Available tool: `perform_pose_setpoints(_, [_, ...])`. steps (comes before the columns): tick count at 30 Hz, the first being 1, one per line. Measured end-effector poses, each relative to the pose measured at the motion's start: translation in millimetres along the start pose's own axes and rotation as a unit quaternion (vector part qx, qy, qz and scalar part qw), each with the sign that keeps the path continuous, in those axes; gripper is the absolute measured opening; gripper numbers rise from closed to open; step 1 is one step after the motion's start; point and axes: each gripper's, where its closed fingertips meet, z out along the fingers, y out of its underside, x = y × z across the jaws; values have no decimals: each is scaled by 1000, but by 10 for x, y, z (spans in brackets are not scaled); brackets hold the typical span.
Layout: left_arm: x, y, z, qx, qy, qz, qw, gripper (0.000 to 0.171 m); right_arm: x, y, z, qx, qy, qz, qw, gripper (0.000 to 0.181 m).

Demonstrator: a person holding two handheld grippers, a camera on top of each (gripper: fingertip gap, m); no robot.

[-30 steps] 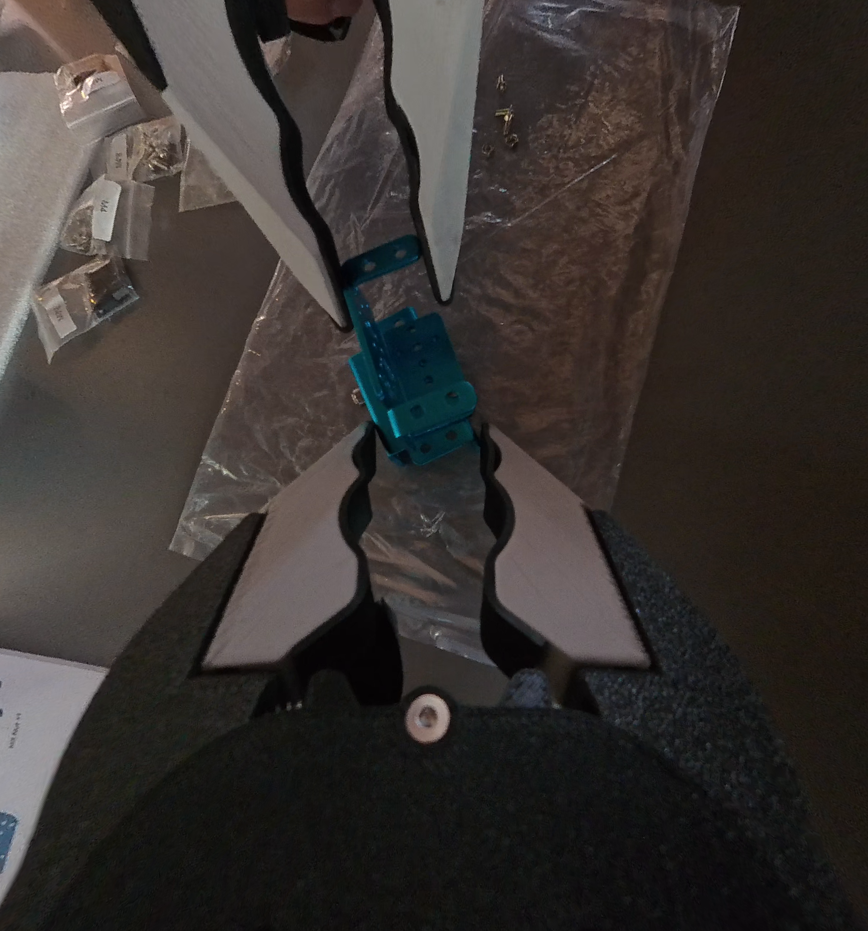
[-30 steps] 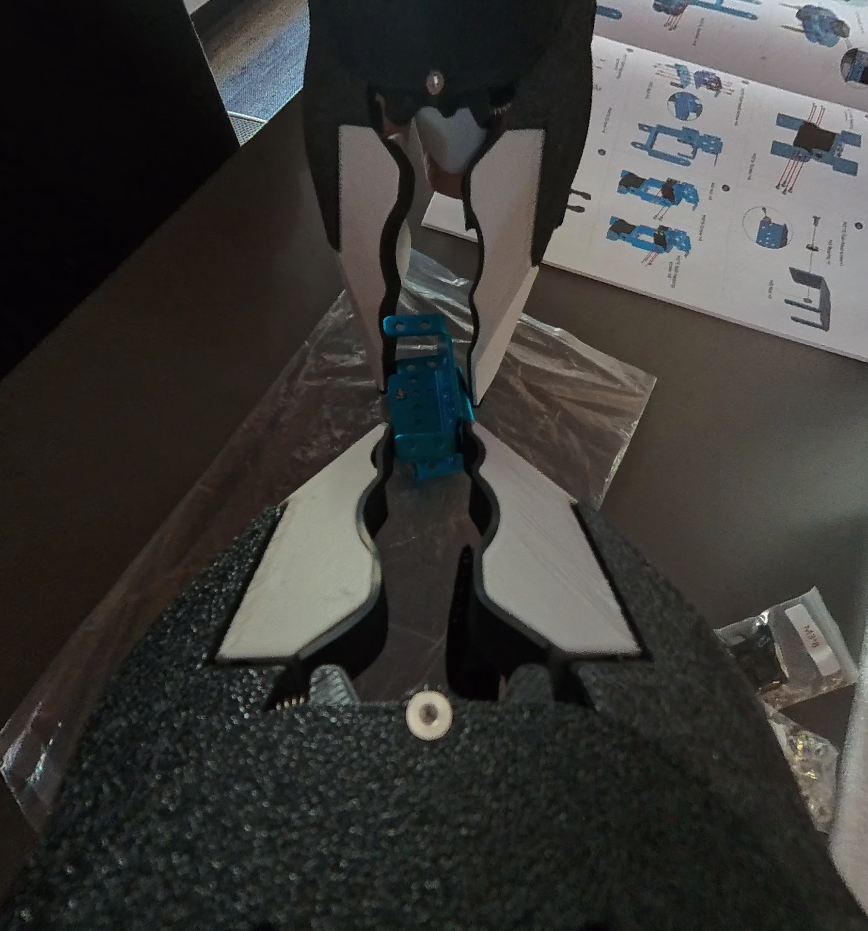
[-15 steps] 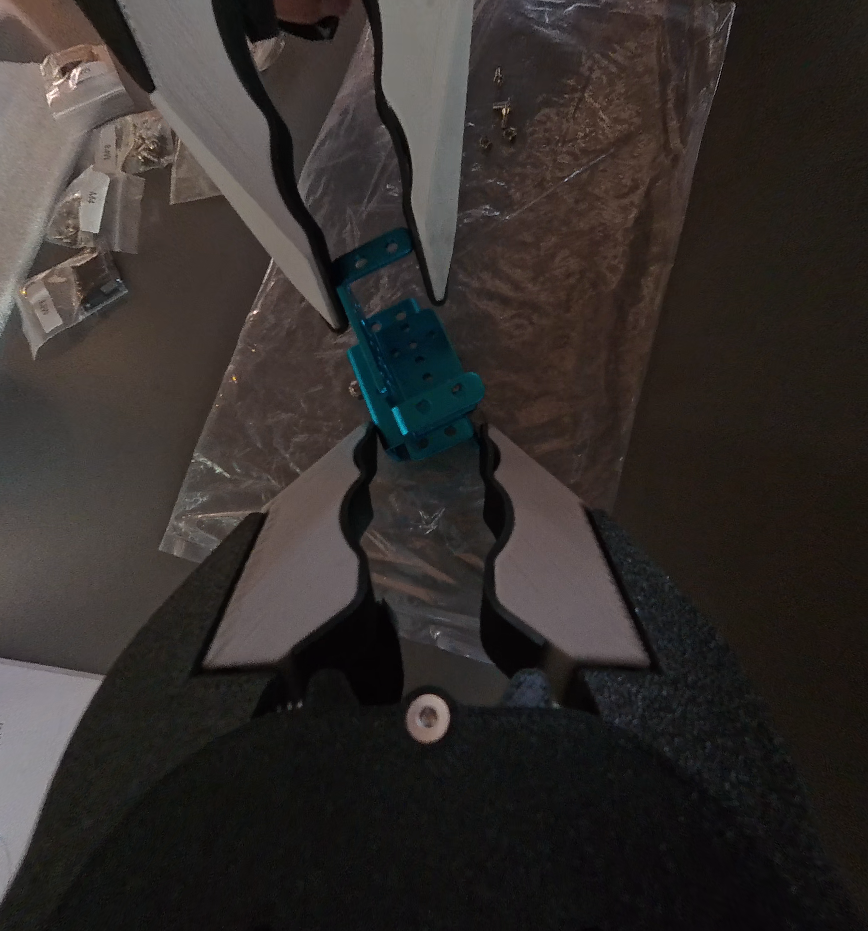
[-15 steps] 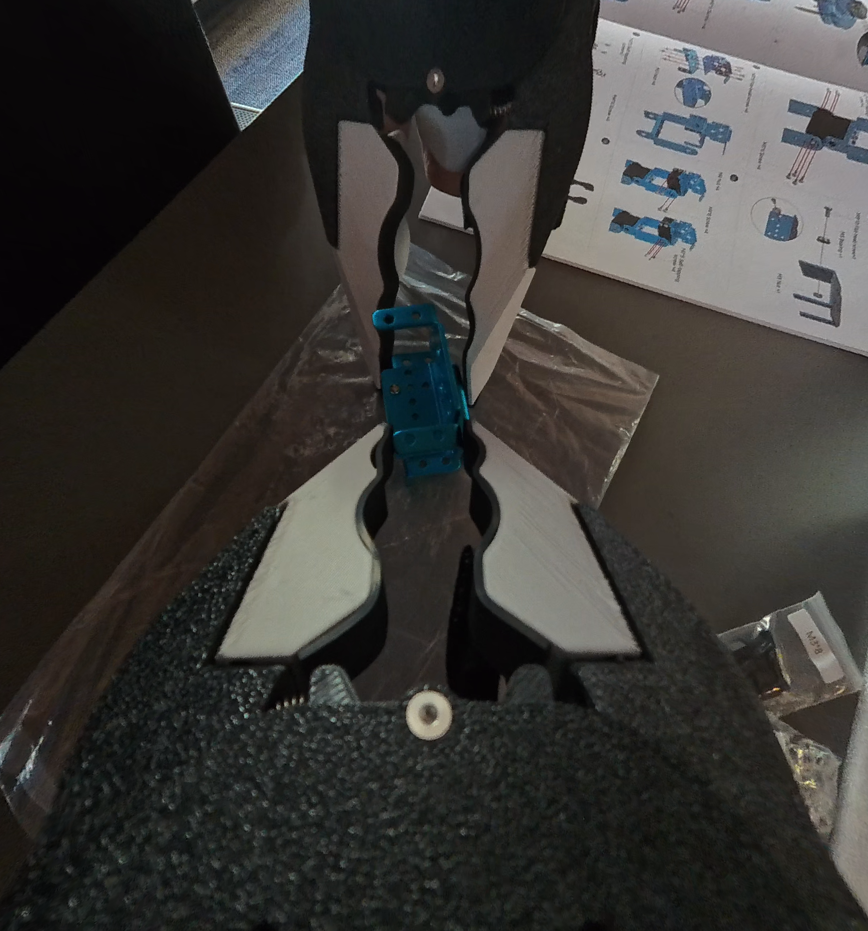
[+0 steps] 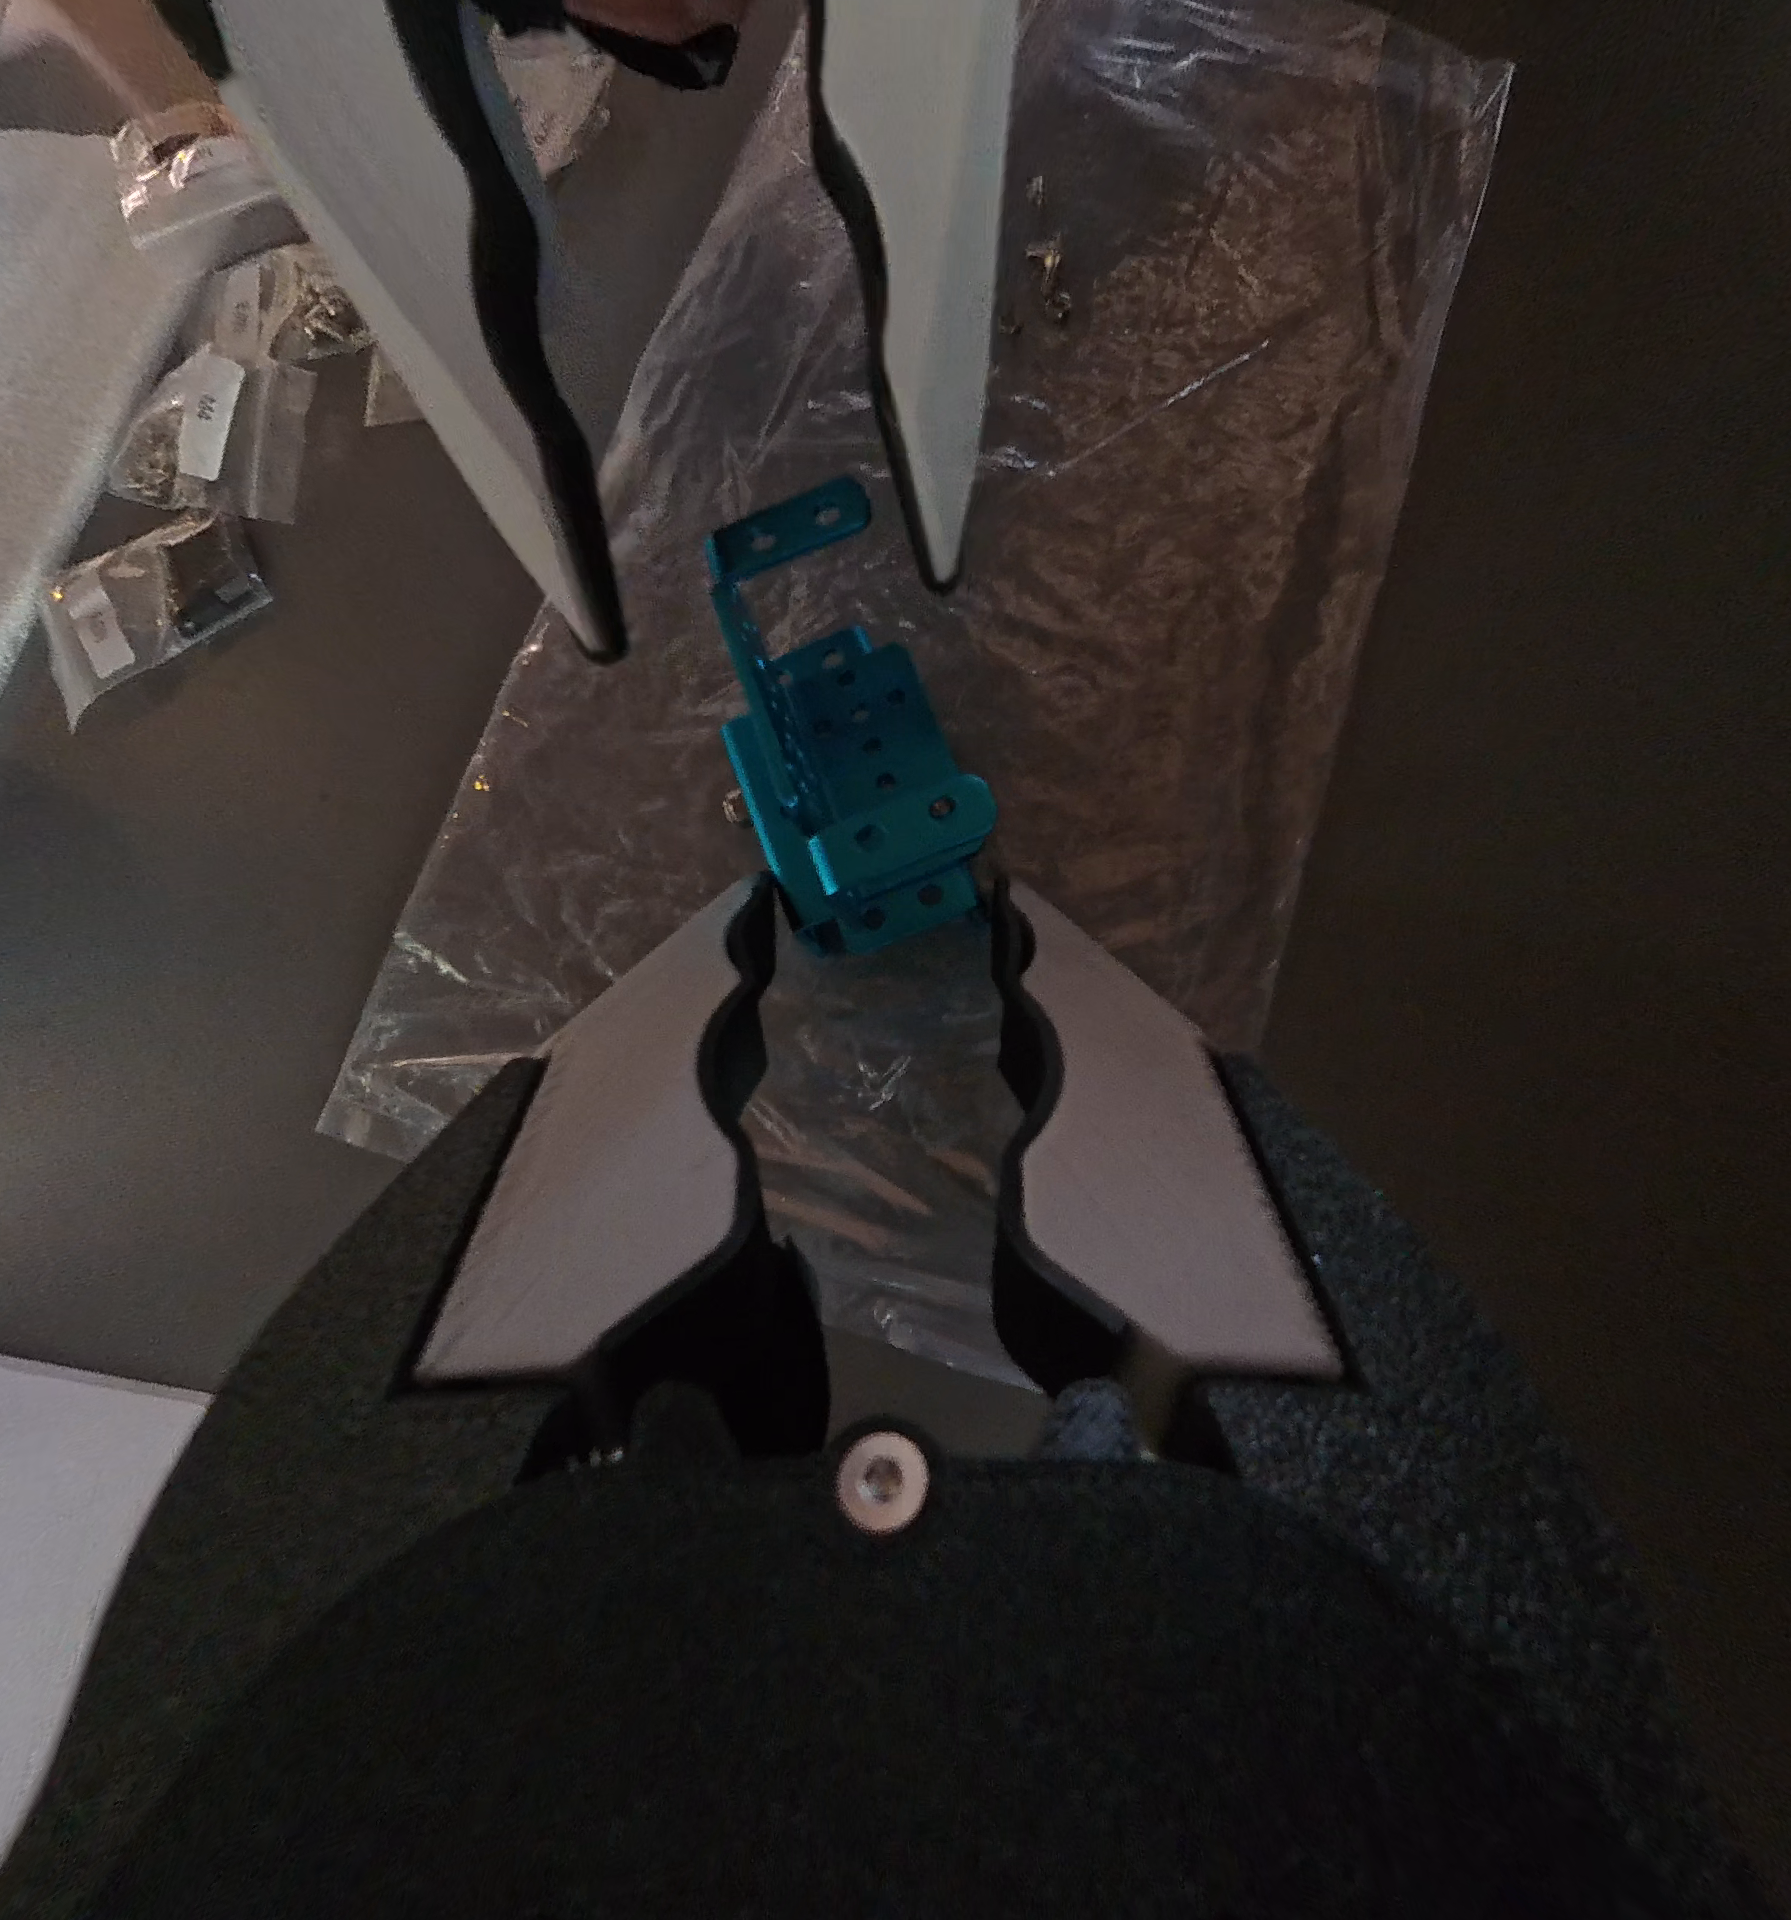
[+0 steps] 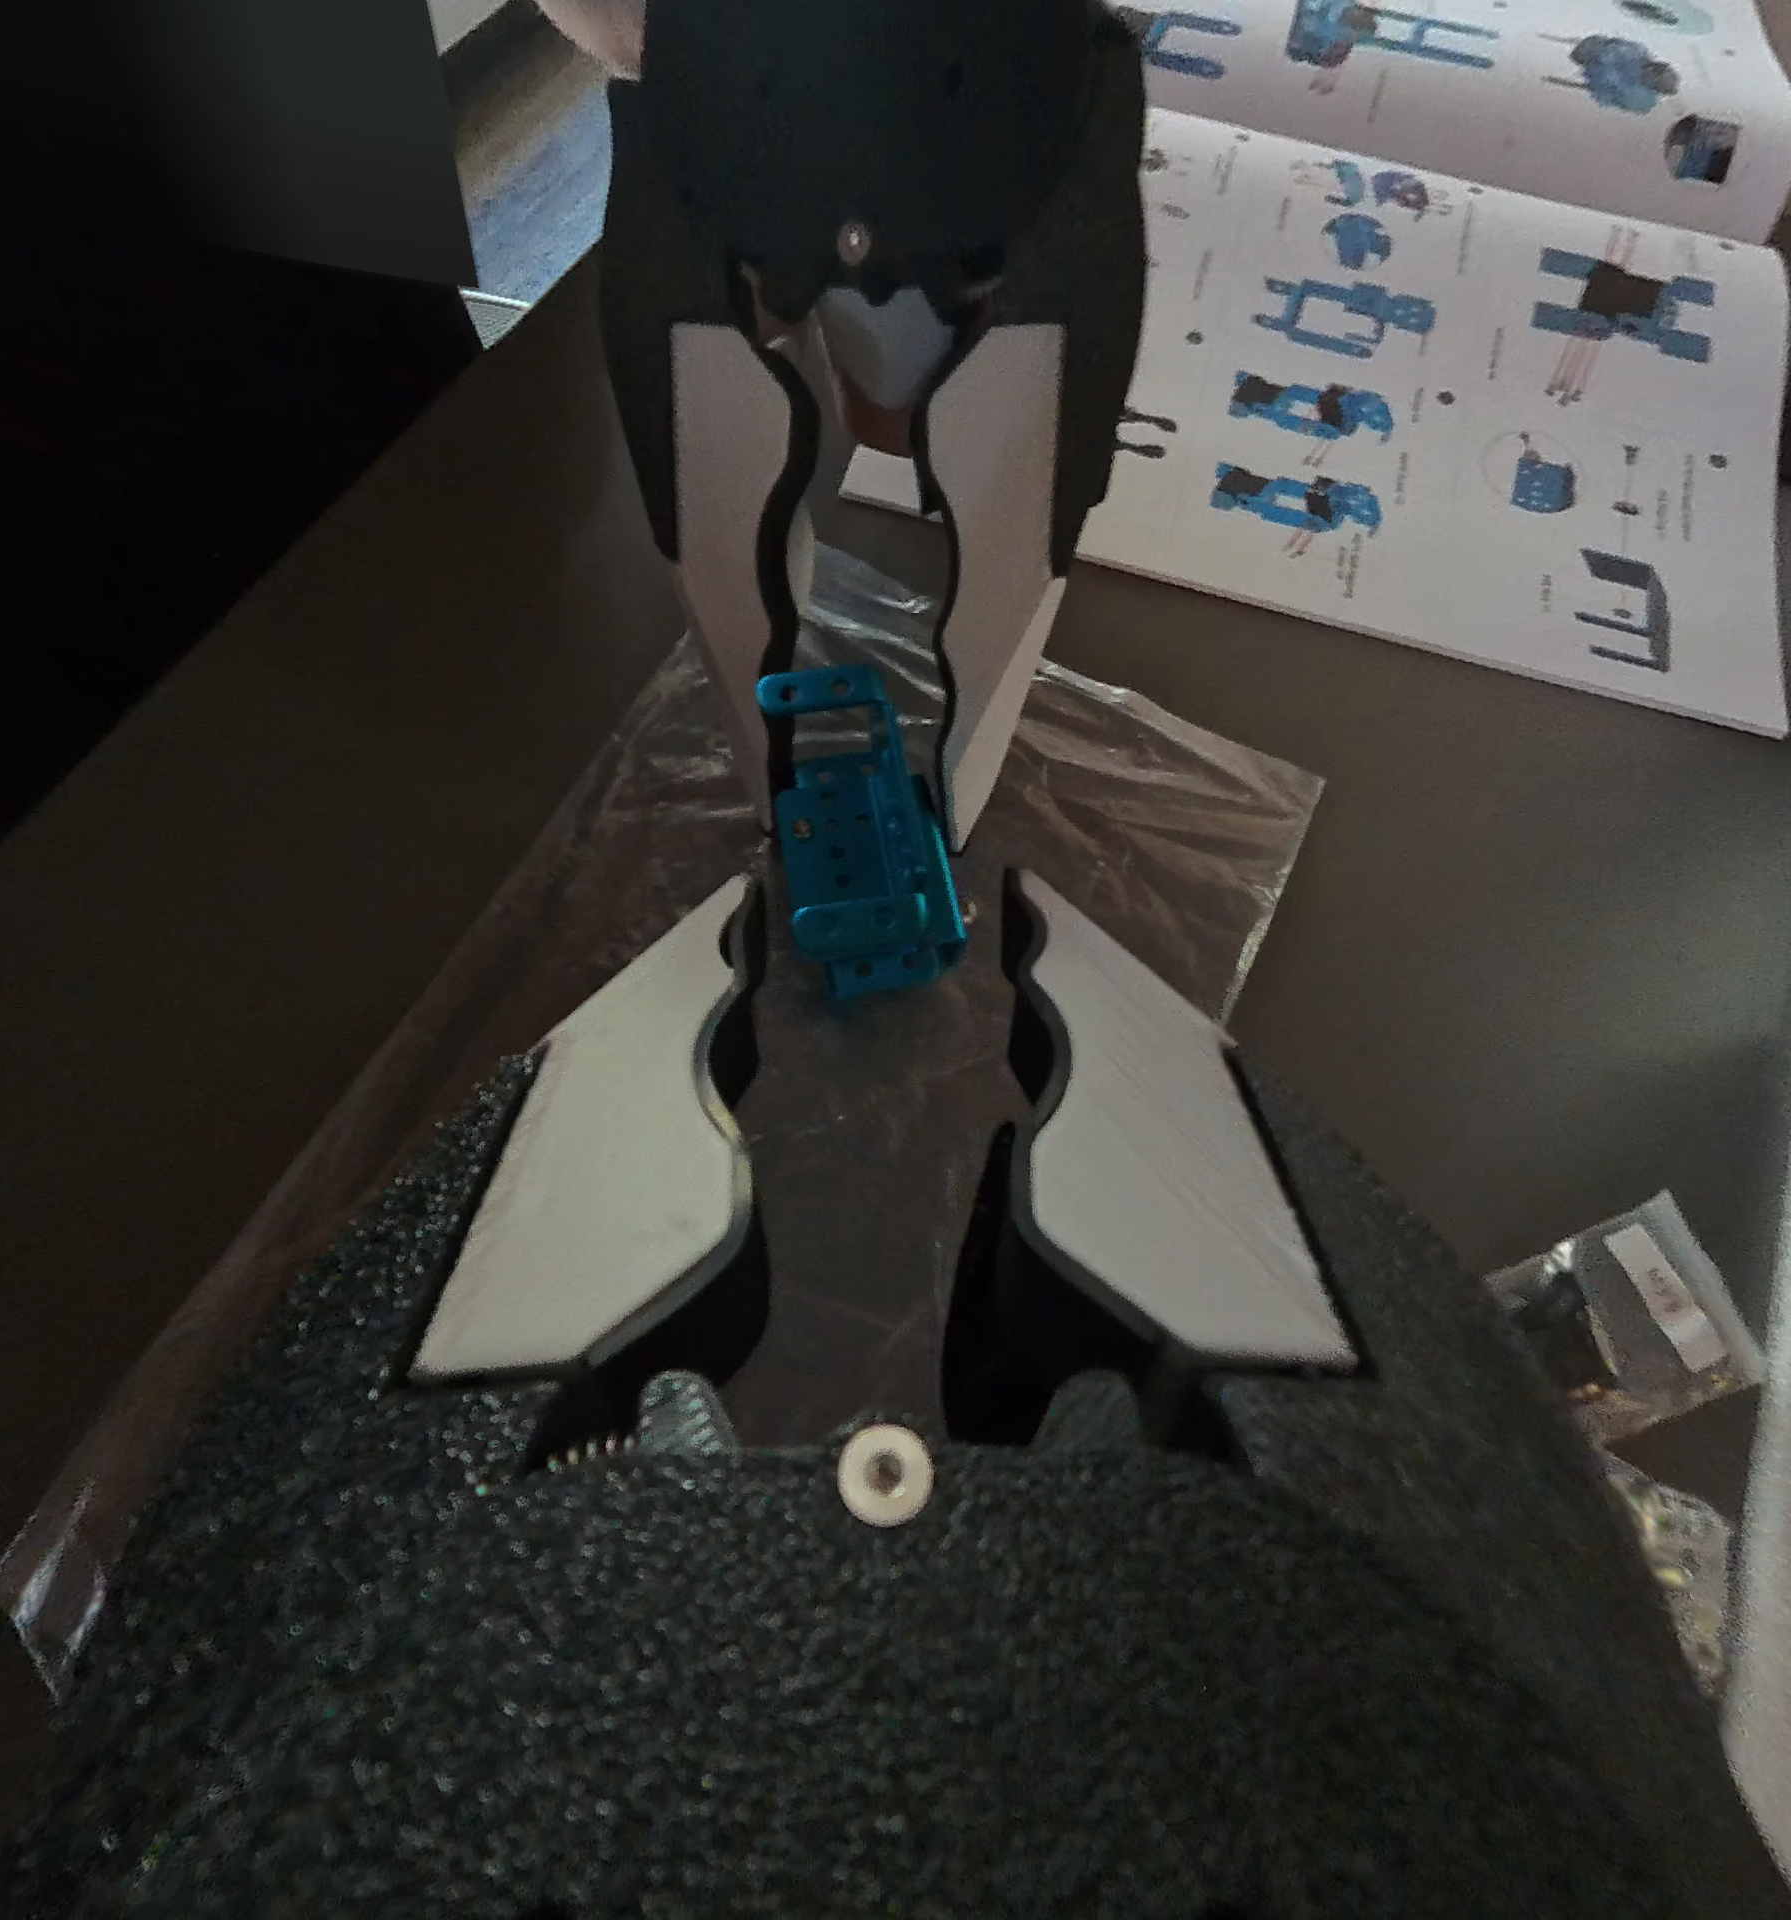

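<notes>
Perforated blue metal bracket point(image 5: 849, 790) clamped by left hand-held gripper point(image 5: 875, 909); right hand-held gripper point(image 6: 880, 904) released.

The blue bracket point(image 5: 849, 790) looks like anodised metal with a satin sheen. It lies on a crinkled, glossy clear plastic bag point(image 5: 1182, 644). The desk point(image 5: 195, 935) is smooth and matt; the tongs' housing point(image 6: 870, 1662) is rough, grainy black.

Each gripper, left gripper point(image 5: 880, 899) and right gripper point(image 6: 875, 899), has a black, grainy foam-textured body, two pale grey wedge-shaped fingers point(image 5: 642, 1132) edged with wavy black rubber, and a silver screw point(image 5: 880, 1505) at centre.
</notes>
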Motion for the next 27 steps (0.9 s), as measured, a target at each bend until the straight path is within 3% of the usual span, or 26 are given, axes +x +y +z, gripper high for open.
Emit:
perform_pose_setpoints(6, [-19, 6, -55, 7, -9, -11, 1000, 46, 5, 31, -108, -2, 11, 11, 1000, 41])
perform_pose_setpoints(10, [-5, 7, -249, 41, -11, -52, 998, 50, 0, 103, -396, -3, 58, 57, 997, 40])
perform_pose_setpoints(14, [-93, -27, -534, 111, -43, -100, 988, 50, -155, 479, -721, -63, 103, 162, 979, 34])
perform_pose_setpoints(18, [-192, -102, -701, 196, -83, -120, 970, 48, -491, 829, -816, -130, 112, 236, 956, 28])
perform_pose_setpoints(23, [-302, -66, -840, 186, -170, -68, 965, 47, -638, 1053, -736, -183, 116, 234, 948, 17])
perform_pose_setpoints(27, [-293, -52, -858, 179, -195, -50, 963, 46, -689, 1078, -682, -222, 114, 211, 945, 13])
